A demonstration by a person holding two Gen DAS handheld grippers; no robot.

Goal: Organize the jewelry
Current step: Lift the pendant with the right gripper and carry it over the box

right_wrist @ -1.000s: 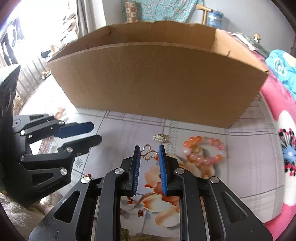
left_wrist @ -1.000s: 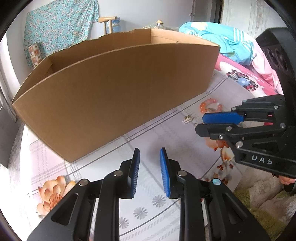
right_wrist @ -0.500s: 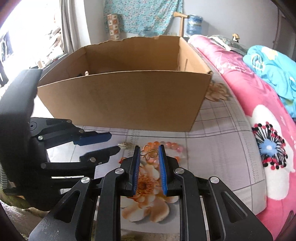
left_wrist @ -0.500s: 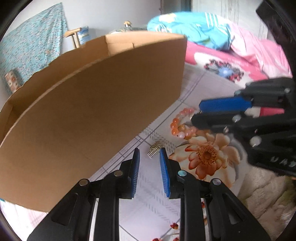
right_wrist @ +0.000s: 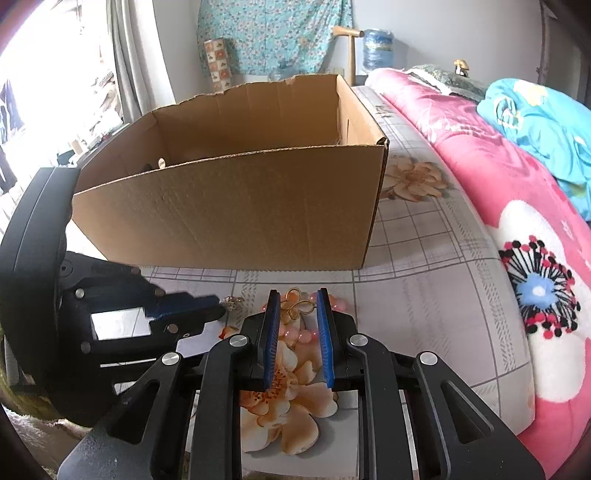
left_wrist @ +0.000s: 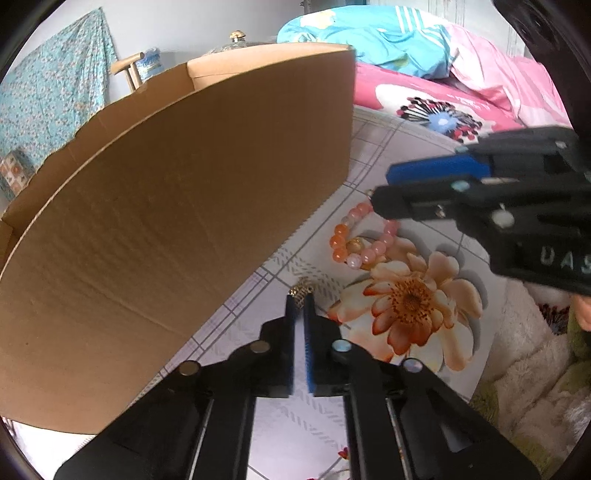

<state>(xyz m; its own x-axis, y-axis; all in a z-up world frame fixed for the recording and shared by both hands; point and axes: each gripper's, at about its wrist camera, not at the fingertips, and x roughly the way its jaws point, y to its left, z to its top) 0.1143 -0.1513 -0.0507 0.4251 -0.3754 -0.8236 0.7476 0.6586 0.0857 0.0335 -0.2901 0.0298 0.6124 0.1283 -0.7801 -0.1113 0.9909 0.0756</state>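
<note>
Left claw (left_wrist: 300, 301): jaws clenched at the tips on the small gold hair clip (left_wrist: 301, 291), which lies on the bed sheet (right_wrist: 424, 295) just in front of the cardboard box (right_wrist: 229, 210). Only the very edge of the clip seems caught.

Right claw (right_wrist: 295, 302): jaws part-way apart and pinching nothing, with the gold butterfly pendant (right_wrist: 297, 304) between the tips. Whether the pads touch it cannot be told. The pendant lies on or against the pink-orange bead bracelet (left_wrist: 356, 240), beside a printed flower.

Risks, as judged:
- Clip is tiny and held by the fingertips alone; a lift could let it twist out and drop onto the busy floral print, where gold on orange is hard to spot.
- Sheet is soft. Pressing down to close on the pendant could pinch fabric along with it, or push the pendant under the beads.
- Pendant and bracelet overlap; closing may snag a bead and drag the bracelet, or lift both.
- The two claws work near one another; a swing toward the box could knock one against the other.
- The box's near wall is tall; a low carry would hit it.

Surface: a bed, not a desk, with a pale checked sheet bearing large peach flowers. A pink floral quilt (right_wrist: 517, 192) runs along the right, with a turquoise blanket (right_wrist: 535, 114) bundled on it.

Room: daylight from a curtained window at left, turquoise patterned cloth (right_wrist: 273, 33) on the far wall, and a wooden chair back near it.
</note>
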